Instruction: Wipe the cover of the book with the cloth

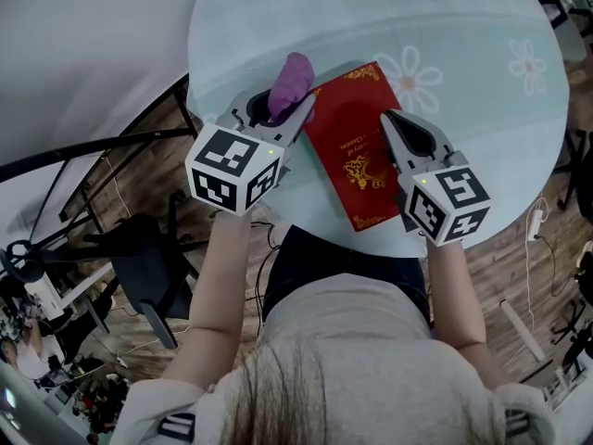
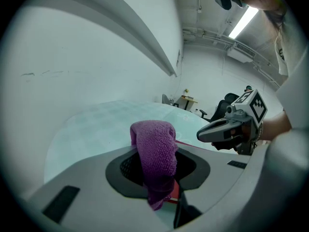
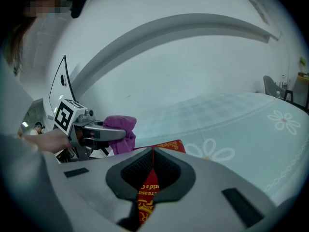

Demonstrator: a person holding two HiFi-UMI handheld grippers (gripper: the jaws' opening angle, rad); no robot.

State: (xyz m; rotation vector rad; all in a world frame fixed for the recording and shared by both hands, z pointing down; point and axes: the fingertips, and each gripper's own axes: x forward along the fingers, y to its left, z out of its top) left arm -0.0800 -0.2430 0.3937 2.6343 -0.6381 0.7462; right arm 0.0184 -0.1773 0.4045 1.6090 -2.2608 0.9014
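Just left of the book (image 1: 350, 146), which lies flat on the counter (image 1: 463, 26), the left hand-held gripper (image 1: 281, 109) clamps the purple cloth (image 1: 293, 80), bunched upward as a wiping pad. At the book's right edge, the right hand-held gripper (image 1: 397, 123), jaws together and empty, seems placed to steady it.

Purple cloth (image 1: 295, 80). Deep red book (image 1: 357, 142), gold ornament and gold lettering on the cover. Pale teal bench (image 1: 463, 17), white daisies (image 1: 409, 74), faint checks. Brown plank-patterned floor (image 1: 519, 276).
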